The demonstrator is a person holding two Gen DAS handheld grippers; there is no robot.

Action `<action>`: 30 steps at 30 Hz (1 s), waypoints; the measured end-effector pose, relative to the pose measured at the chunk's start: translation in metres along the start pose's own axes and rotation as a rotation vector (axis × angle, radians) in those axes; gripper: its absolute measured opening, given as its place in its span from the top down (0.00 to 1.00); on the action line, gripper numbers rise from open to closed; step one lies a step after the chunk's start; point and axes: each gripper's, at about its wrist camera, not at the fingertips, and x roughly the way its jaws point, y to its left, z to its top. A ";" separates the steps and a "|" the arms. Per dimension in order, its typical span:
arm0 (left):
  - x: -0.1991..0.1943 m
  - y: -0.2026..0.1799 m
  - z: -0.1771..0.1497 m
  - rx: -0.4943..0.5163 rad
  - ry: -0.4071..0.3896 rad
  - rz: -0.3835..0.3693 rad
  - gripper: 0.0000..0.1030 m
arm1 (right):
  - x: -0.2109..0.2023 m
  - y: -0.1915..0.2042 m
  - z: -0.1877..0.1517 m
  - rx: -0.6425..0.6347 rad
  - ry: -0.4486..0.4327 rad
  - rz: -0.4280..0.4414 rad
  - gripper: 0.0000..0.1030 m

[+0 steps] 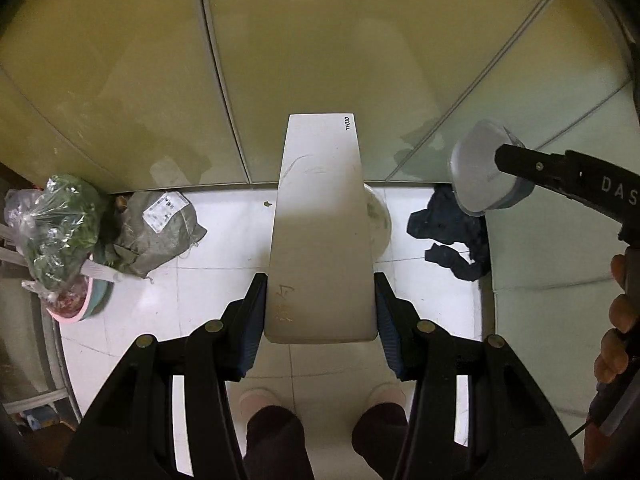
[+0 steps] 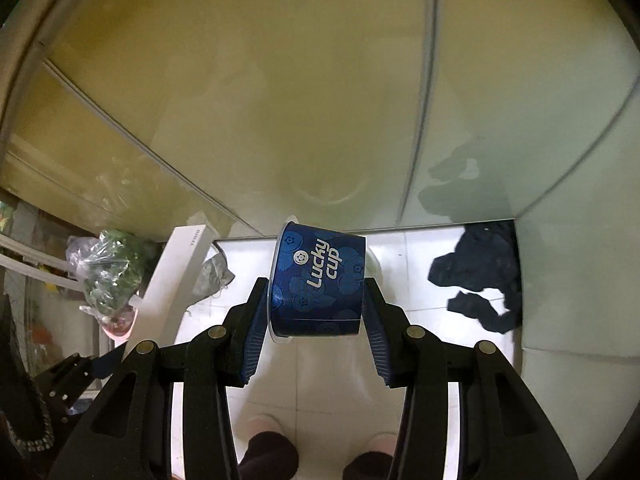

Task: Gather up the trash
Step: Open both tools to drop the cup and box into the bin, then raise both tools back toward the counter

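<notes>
A flat white box (image 1: 320, 240) and a blue "Lucky cup" tub (image 2: 318, 280), both held above floor.

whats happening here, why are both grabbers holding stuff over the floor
A person is collecting trash with a gripper in each hand. The left gripper is clamped on a flat white box, and the right gripper is clamped on a blue Lucky cup tub; both are held above the white tiled floor. Left on the floor by the cabinets are a grey parcel bag, a clear bag of greens and a dark cloth. No bin is in view.
</notes>
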 end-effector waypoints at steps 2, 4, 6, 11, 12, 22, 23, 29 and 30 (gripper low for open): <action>0.011 -0.002 0.005 0.007 -0.005 0.004 0.51 | 0.010 0.002 0.004 -0.006 0.003 0.015 0.59; 0.018 -0.005 0.013 0.015 -0.011 -0.004 0.51 | 0.014 0.003 0.009 -0.015 0.008 0.027 0.53; 0.024 -0.008 0.019 0.031 -0.018 -0.013 0.51 | 0.018 0.002 0.013 -0.014 0.035 0.013 0.43; 0.033 -0.027 0.038 0.060 -0.030 -0.045 0.51 | 0.017 -0.012 0.017 0.016 0.015 -0.004 0.43; 0.035 -0.030 0.042 0.057 -0.032 -0.049 0.51 | 0.016 -0.015 0.018 0.018 0.008 -0.015 0.43; 0.025 -0.040 0.061 0.058 -0.003 -0.028 0.47 | -0.009 -0.021 0.026 0.009 -0.019 -0.086 0.43; 0.015 -0.040 0.062 0.062 -0.008 -0.024 0.47 | -0.014 -0.019 0.028 0.010 -0.020 -0.087 0.43; -0.054 -0.038 0.074 0.068 -0.055 -0.013 0.47 | -0.059 -0.005 0.038 0.008 -0.039 -0.076 0.43; -0.071 -0.036 0.077 0.067 -0.066 -0.011 0.47 | -0.070 -0.001 0.040 0.008 -0.045 -0.073 0.43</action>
